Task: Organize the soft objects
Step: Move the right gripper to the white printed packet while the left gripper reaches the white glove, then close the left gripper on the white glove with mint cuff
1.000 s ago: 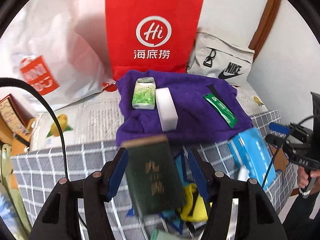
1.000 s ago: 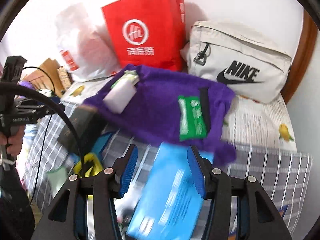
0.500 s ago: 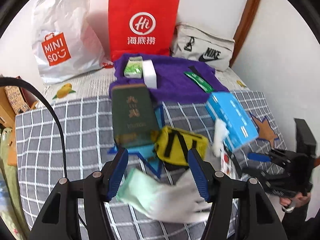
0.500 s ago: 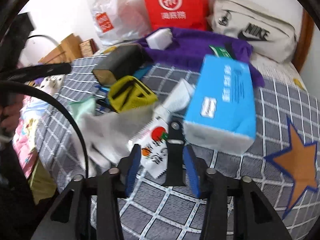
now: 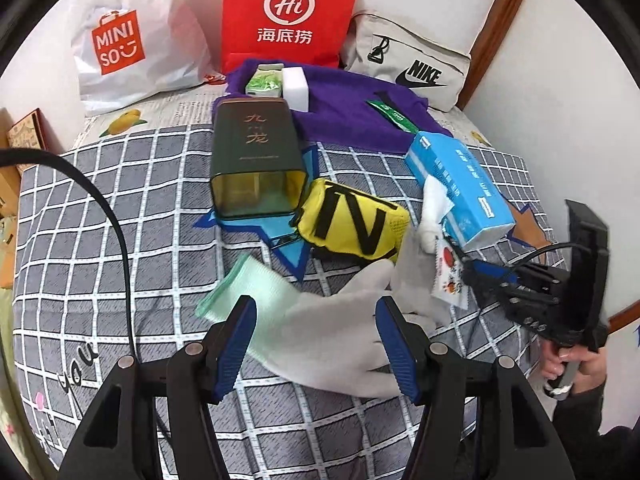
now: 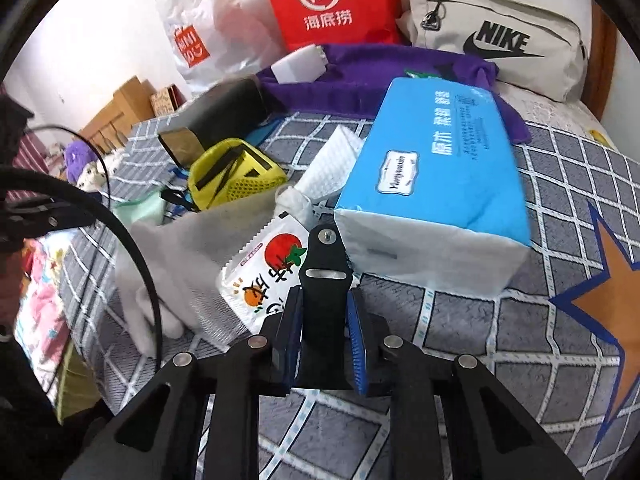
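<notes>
On the checked bed (image 5: 120, 184), the left claw (image 5: 316, 340) stands half open over a white glove (image 5: 340, 328), pads not pressing, while right of it the right claw (image 6: 325, 344) has just closed on a black strap (image 6: 325, 280) beside the blue tissue pack (image 6: 436, 168).

Grey checked bed cover (image 5: 120, 208) under white glove (image 5: 340, 332), yellow pouch (image 5: 352, 224), blue tissue pack (image 6: 436, 172), dark tin (image 5: 256, 152).

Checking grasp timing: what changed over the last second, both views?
Both cameras dropped from the purple towel toward the clutter on the checked blanket. The right hand-held gripper has just been closing and is now shut on a black strap. The left hand-held gripper kept the same opening and now straddles the white glove, pads not touching it. Tin, tissue pack and bags unmoved.
</notes>
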The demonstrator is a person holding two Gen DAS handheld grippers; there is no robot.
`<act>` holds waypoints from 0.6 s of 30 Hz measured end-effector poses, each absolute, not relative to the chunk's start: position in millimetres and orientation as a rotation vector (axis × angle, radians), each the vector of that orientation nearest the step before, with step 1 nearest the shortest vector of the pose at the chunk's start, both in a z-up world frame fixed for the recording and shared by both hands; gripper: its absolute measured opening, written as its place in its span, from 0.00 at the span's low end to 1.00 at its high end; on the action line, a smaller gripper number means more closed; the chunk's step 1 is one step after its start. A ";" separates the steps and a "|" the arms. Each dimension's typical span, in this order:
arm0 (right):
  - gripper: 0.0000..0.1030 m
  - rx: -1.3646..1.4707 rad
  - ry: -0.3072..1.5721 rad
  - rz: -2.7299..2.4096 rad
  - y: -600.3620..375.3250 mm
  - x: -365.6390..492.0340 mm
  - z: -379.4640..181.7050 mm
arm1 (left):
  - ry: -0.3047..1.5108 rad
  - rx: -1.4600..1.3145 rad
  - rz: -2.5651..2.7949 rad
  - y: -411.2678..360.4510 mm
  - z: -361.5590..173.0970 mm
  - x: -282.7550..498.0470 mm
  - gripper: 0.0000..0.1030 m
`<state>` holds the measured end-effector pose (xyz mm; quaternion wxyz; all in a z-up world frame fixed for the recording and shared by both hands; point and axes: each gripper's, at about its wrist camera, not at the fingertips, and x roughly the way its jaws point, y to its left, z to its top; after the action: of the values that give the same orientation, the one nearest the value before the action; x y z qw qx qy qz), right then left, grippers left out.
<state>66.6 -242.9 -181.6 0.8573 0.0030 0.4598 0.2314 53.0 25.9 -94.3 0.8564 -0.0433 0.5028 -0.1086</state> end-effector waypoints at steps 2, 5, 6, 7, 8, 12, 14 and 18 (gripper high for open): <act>0.22 0.018 0.959 0.484 -247.8 61.4 -176.2 | 1.055 -0.080 -0.216 28.1 -97.2 50.2 0.58; 0.22 0.034 0.952 0.481 -253.5 56.0 -170.7 | 1.067 -0.077 -0.205 31.3 -106.1 48.4 0.62; 0.22 0.036 0.948 0.478 -254.6 53.5 -169.2 | 1.075 -0.076 -0.204 31.6 -110.5 48.4 0.69; 0.22 0.036 0.946 0.477 -255.8 52.2 -168.3 | 1.078 -0.069 -0.210 30.7 -115.0 48.6 0.72; 0.22 0.037 0.945 0.476 -256.9 50.4 -167.7 | 1.073 -0.056 -0.219 29.4 -117.9 48.7 0.73; 0.22 0.041 0.941 0.470 -260.1 45.1 -165.9 | 1.094 0.003 -0.211 19.3 -137.6 52.1 0.77; 0.22 0.041 0.943 0.468 -261.3 43.9 -166.4 | 1.114 0.023 -0.217 10.7 -148.0 56.2 0.78; 0.22 0.028 0.956 0.454 -262.0 43.3 -171.9 | 1.104 0.110 -0.178 -5.6 -159.6 56.4 0.77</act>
<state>43.3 -262.0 -171.9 0.8632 0.0134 0.4559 0.2165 56.4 -5.6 -159.6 0.8464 0.0522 0.5233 -0.0842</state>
